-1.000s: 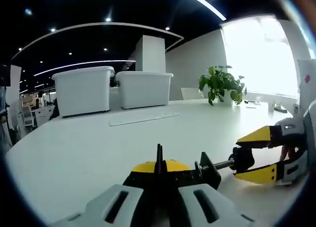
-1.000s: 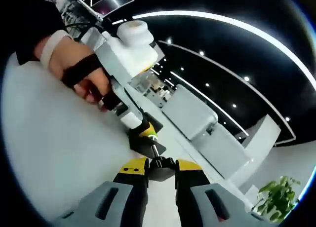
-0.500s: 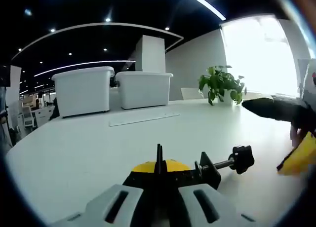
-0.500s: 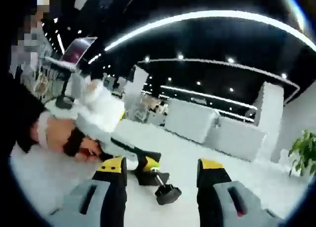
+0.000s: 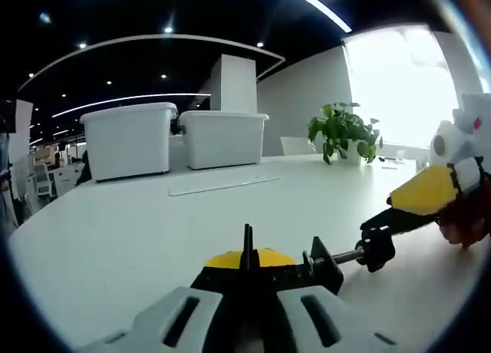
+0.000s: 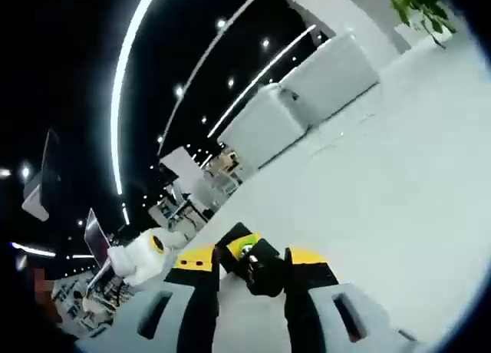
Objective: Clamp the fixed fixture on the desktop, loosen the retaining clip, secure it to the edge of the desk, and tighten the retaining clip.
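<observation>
Both grippers engage: left gripper (image 5: 247,322) clamps the fixture (image 5: 265,272); right gripper (image 6: 249,280) has regripped the knob (image 6: 265,275) for loosening.

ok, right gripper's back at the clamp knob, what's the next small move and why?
Probably close the right gripper on the black knob and turn it to loosen the screw. In the right gripper view the knob sits between its yellow-tipped jaws; in the left gripper view the left gripper holds the fixture on the white desk.
</observation>
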Available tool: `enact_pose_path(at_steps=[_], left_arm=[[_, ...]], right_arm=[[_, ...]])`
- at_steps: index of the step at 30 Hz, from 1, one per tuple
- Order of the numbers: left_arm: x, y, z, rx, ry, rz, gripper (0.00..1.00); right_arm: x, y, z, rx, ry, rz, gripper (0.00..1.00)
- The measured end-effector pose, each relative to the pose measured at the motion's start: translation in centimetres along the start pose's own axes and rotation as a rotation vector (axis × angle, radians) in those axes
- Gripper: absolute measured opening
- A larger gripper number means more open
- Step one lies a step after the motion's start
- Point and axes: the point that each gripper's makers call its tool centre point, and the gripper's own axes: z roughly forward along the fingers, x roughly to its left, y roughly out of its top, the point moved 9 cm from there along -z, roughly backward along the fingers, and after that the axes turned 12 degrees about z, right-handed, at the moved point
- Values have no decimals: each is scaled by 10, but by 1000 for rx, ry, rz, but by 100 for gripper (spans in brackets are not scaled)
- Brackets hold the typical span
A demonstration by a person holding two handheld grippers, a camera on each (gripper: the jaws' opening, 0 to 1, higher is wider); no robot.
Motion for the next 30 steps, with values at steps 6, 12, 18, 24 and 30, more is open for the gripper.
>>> enact_pose_path(at_steps=[6,12,18,24,30], left_arm=[[0,0,0,0,-1,-3,4],[-1,0,1,0,0,2,4],[-1,0,1,0,0,0,4],[-1,0,0,1,0,-3,4],[-1,0,0,1,0,-2,4]], right_arm=[[-4,-12,8,101,-36,-30,25],[-6,-10,9,112,-26,7,24],[9,-14,8,53,-19,-594,23],[17,-28,6,-32,-33,-1041,23],[22,-33,7,-63,-48,-1250,24]])
